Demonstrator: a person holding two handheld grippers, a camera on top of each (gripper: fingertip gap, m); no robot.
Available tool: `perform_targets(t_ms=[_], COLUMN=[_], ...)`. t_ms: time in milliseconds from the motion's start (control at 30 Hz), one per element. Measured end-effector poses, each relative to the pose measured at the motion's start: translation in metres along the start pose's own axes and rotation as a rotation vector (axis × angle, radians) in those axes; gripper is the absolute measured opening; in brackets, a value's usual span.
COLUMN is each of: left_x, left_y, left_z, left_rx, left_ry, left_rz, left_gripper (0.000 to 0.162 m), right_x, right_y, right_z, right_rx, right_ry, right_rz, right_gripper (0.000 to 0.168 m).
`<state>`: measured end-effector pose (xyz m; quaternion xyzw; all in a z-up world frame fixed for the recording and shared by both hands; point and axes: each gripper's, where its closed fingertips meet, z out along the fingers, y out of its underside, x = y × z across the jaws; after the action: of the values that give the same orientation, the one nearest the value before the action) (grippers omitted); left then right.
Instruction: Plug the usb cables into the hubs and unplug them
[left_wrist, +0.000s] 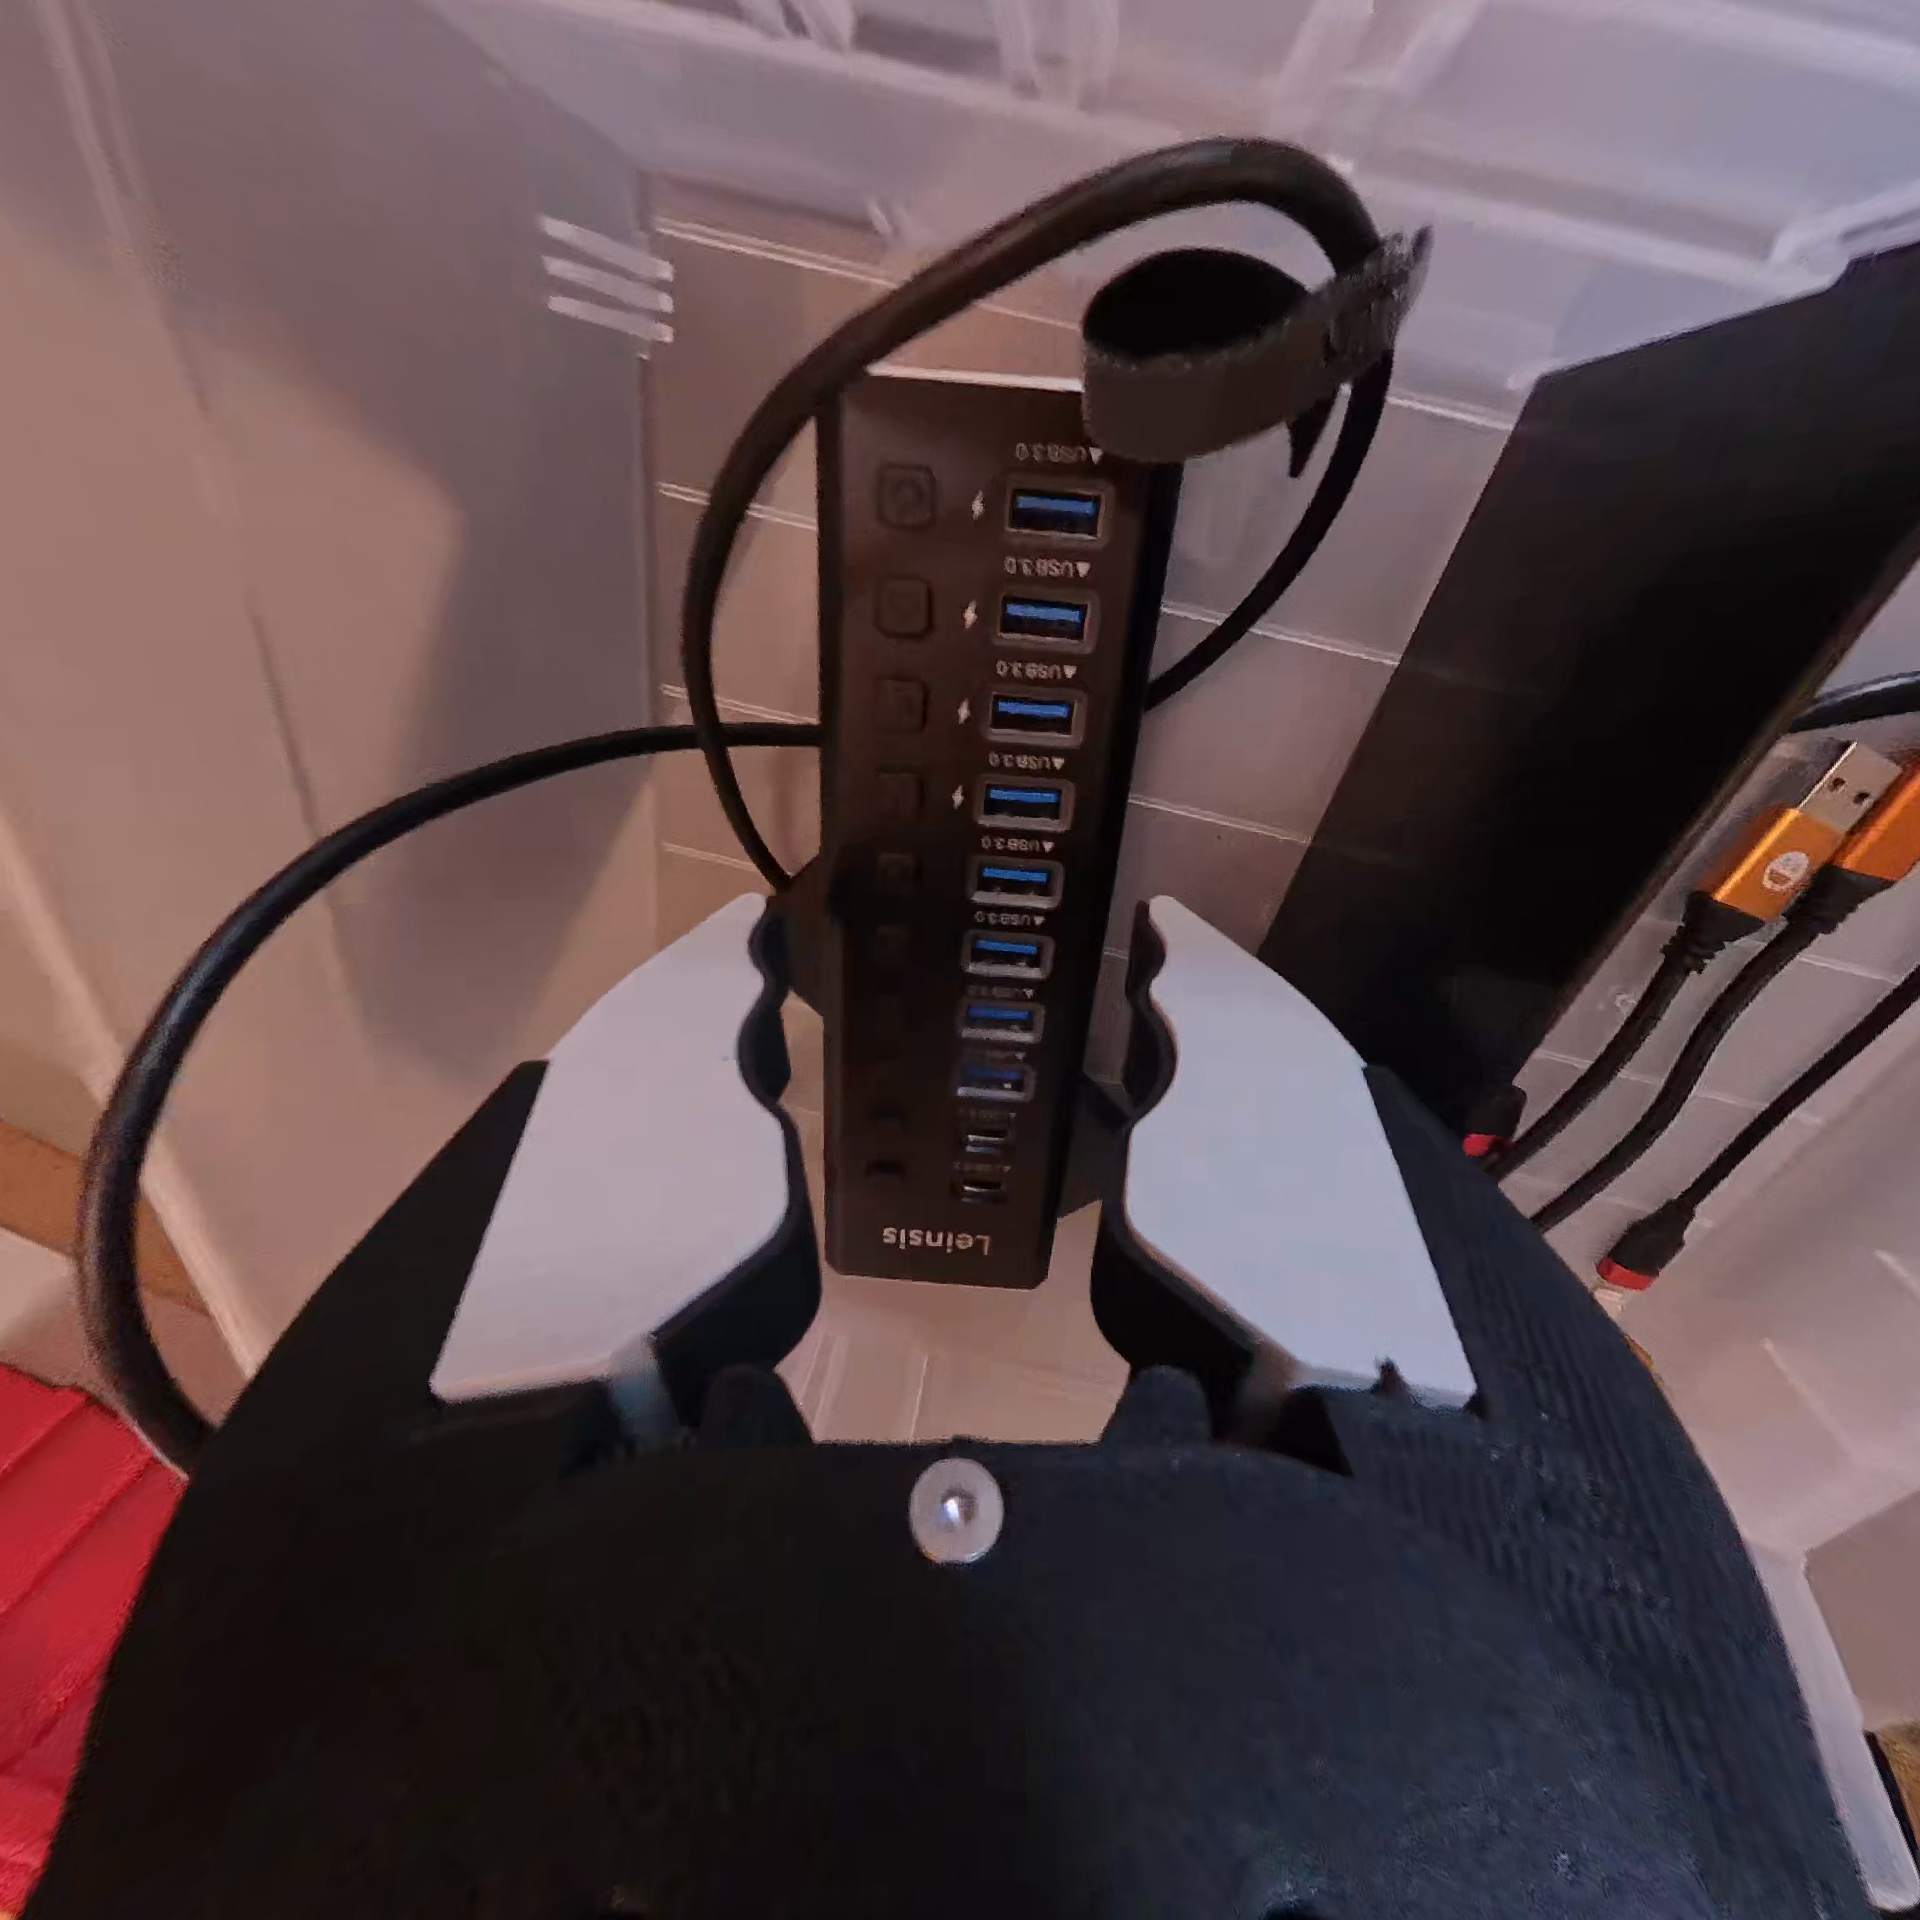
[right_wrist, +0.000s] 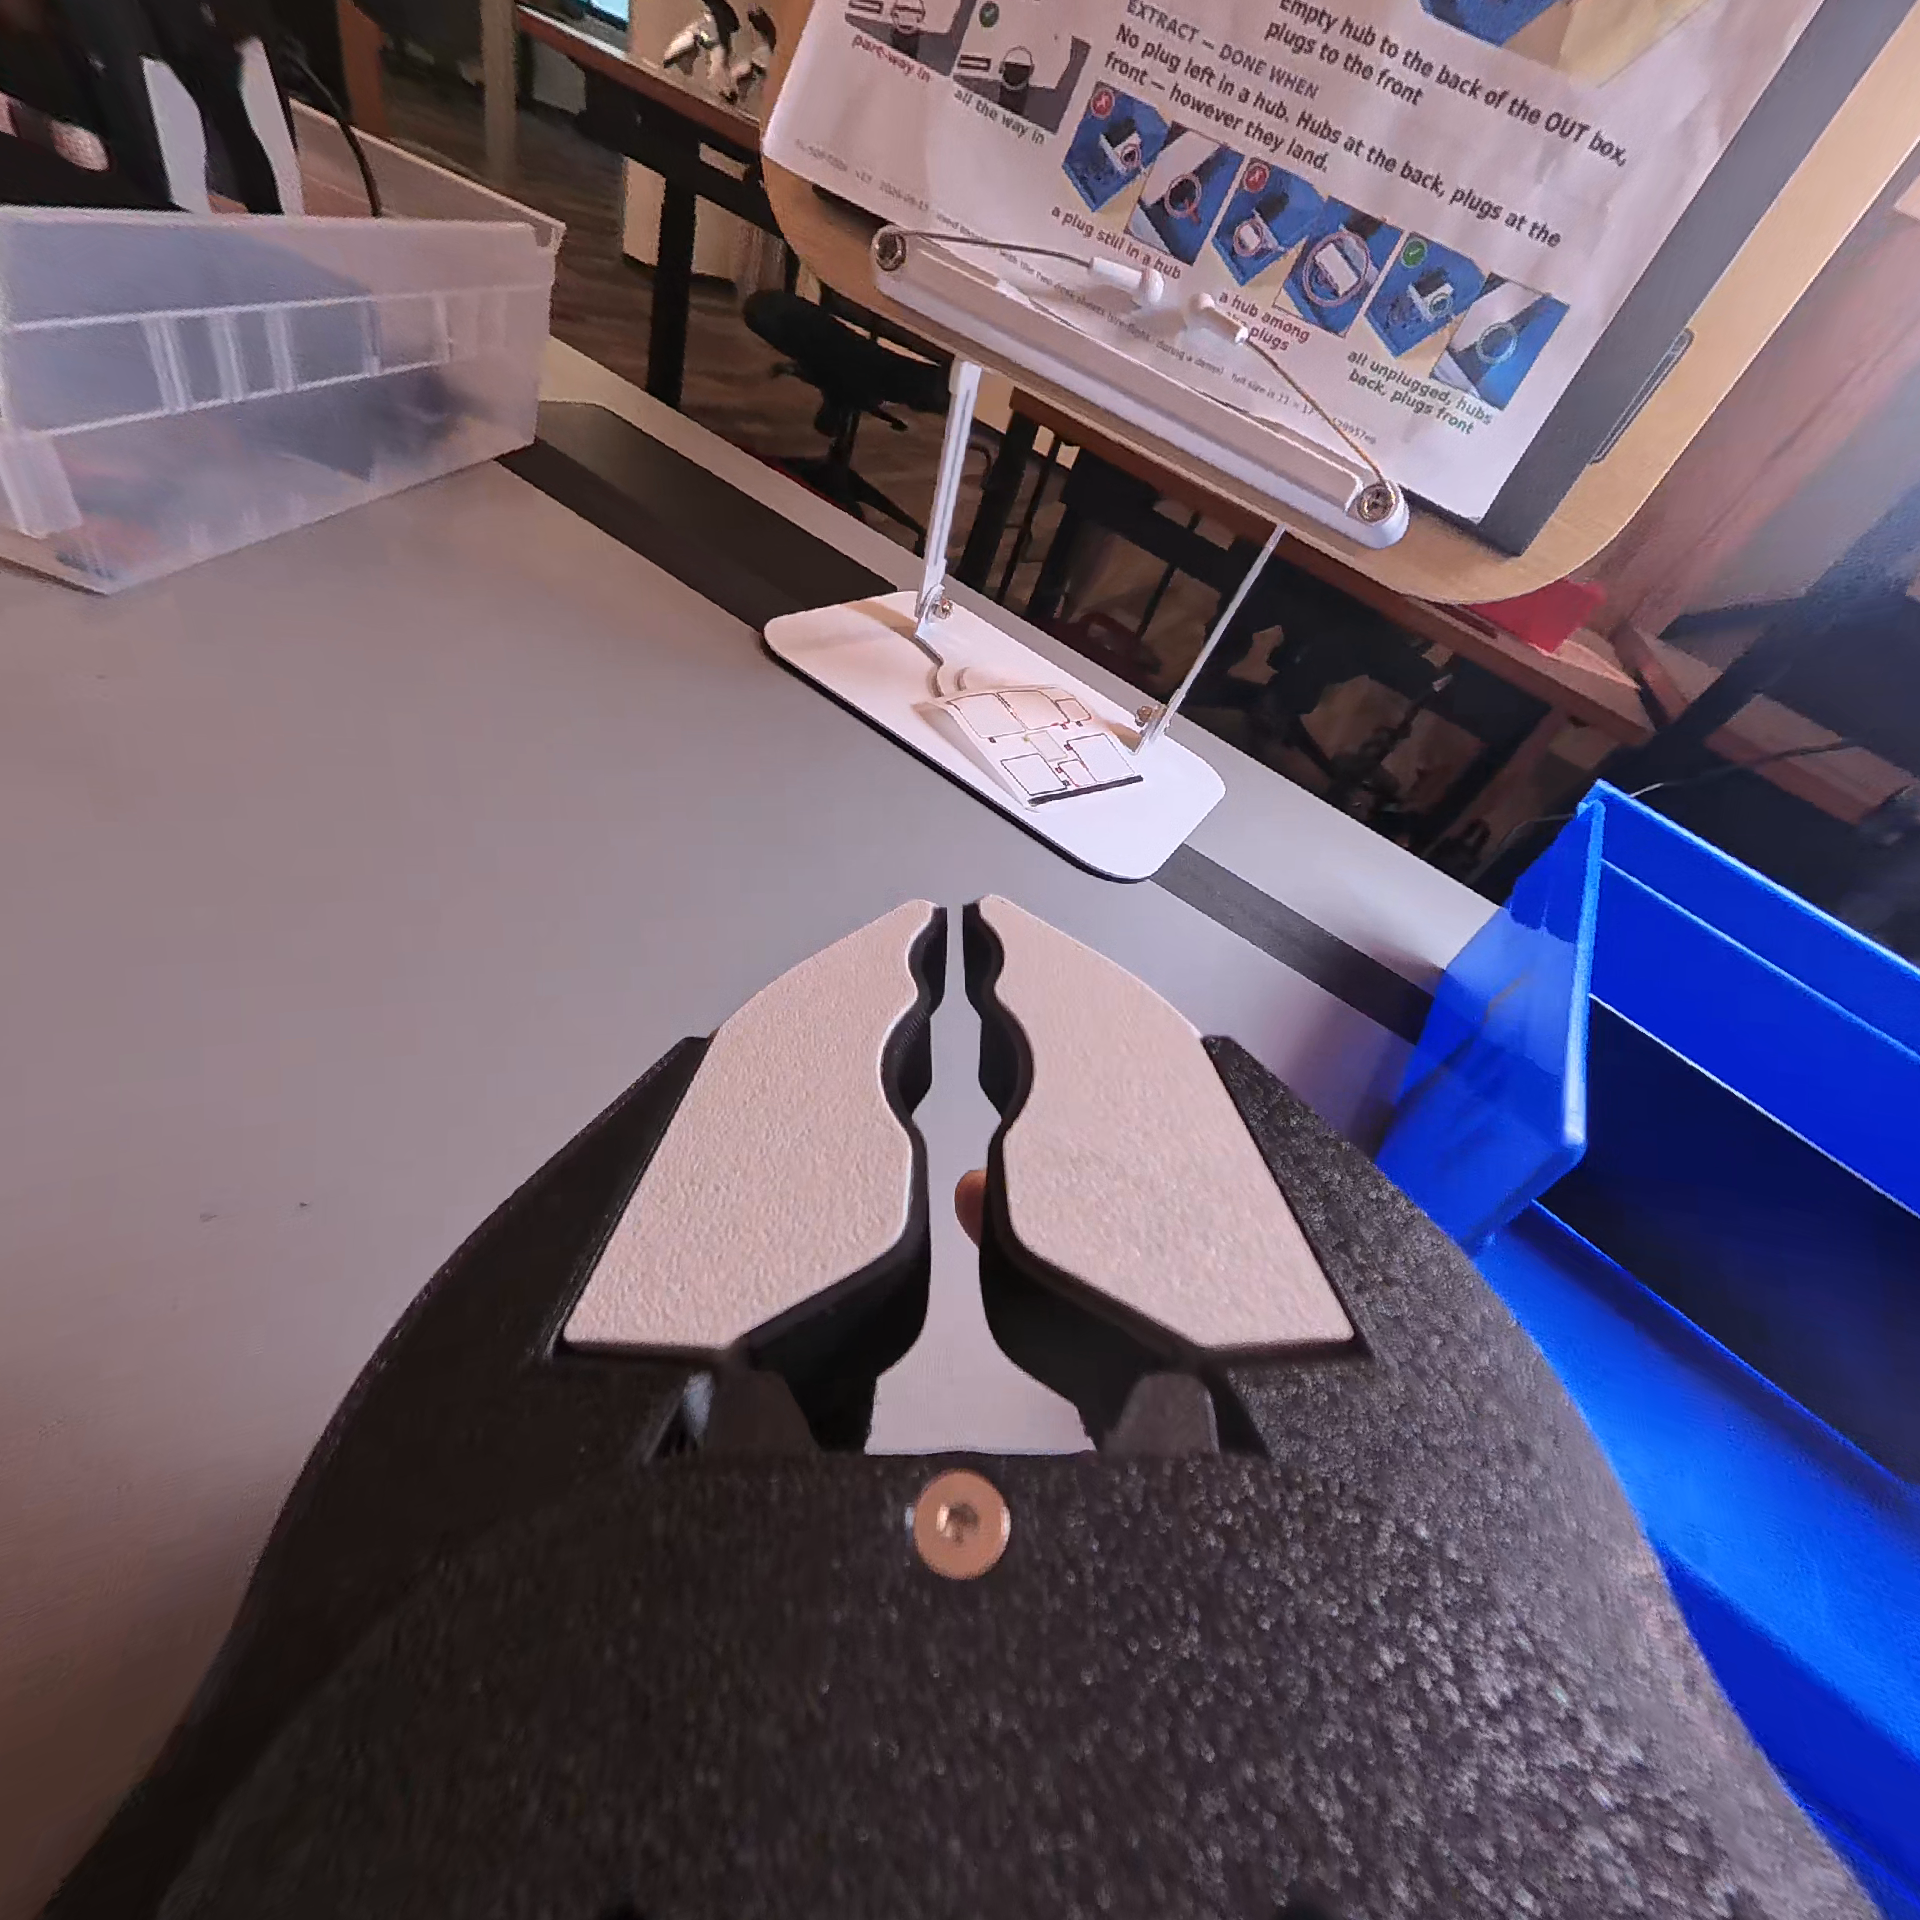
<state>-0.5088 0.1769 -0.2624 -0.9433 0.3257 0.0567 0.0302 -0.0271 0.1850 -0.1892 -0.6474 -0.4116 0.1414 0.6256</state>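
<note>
In the left wrist view, my left gripper (left_wrist: 956, 914) is shut on a long black USB hub (left_wrist: 925, 665), holding it by its sides with the port face toward the camera. All its blue ports are empty. The hub's black cable (left_wrist: 727, 540) loops behind it, with a velcro strap (left_wrist: 1226, 353) at the top. USB cables with orange plugs (left_wrist: 1808, 831) lie at the right, unplugged. In the right wrist view, my right gripper (right_wrist: 956, 914) is shut and empty, just above the grey table (right_wrist: 364, 883).
A clear plastic bin (left_wrist: 312, 520) surrounds the hub, and a second long black object (left_wrist: 1558, 675) leans at its right. In the right wrist view, a clear bin (right_wrist: 239, 364) stands far left, a blue bin (right_wrist: 1714, 1039) at right, and a white stand (right_wrist: 997, 727) holding an instruction sheet (right_wrist: 1299, 156) ahead.
</note>
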Motion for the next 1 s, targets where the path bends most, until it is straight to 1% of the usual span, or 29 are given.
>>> perform_targets(t_ms=[33,100,167,233,300,367,533,633,800,867,933,1000], left_x=[0.0,0.005,0.001,0.002,0.0,-0.001,-0.012,-0.013,0.011,0.029,0.048,0.068], left_y=[-0.002,-0.003,-0.002,0.0,0.005,0.007,0.003,0.004,0.016,0.023,0.031,0.038], left_z=[0.001,0.002,0.003,0.007,0.014,0.02,0.013,-0.01,-0.071,-0.096,-0.118,-0.135], left_rx=[0.013,0.022,0.025,0.007,-0.041,-0.086,-0.084,-0.04,0.011,0.042,0.083,0.122], left_ry=[0.012,0.053,0.046,0.064,0.043,0.013,-0.107,-0.151,-0.15,-0.095,0.001,0.136], left_rz=[0.003,0.028,0.039,0.028,0.058,0.104,0.189,0.188,0.19,0.154,0.091,-0.008], left_gripper=[0.066,0.059,0.054,0.055,0.061,0.061,0.061,0.061,0.06,0.06,0.06,0.06], right_x=[0.0,0.0,-0.001,-0.004,-0.004,-0.003,-0.003,-0.002,-0.003,-0.003,-0.006,-0.008], right_y=[0.001,0.003,0.003,0.004,0.005,0.006,0.006,0.003,-0.004,-0.006,-0.008,-0.01], right_z=[0.001,0.001,0.002,0.002,0.002,0.002,0.001,-0.001,-0.005,-0.006,-0.007,-0.008], right_rx=[-0.003,-0.008,-0.009,-0.012,-0.015,-0.016,-0.015,-0.004,0.02,0.026,0.03,0.032], right_ry=[-0.005,-0.013,-0.021,-0.032,-0.034,-0.032,-0.034,-0.033,-0.04,-0.047,-0.064,-0.084], right_rz=[0.013,0.024,0.027,0.036,0.041,0.043,0.054,0.05,0.057,0.064,0.086,0.12], right_gripper=[0.004,0.004,0.004,0.004,0.004,0.004,0.004,0.004,0.004,0.004,0.003,0.003])
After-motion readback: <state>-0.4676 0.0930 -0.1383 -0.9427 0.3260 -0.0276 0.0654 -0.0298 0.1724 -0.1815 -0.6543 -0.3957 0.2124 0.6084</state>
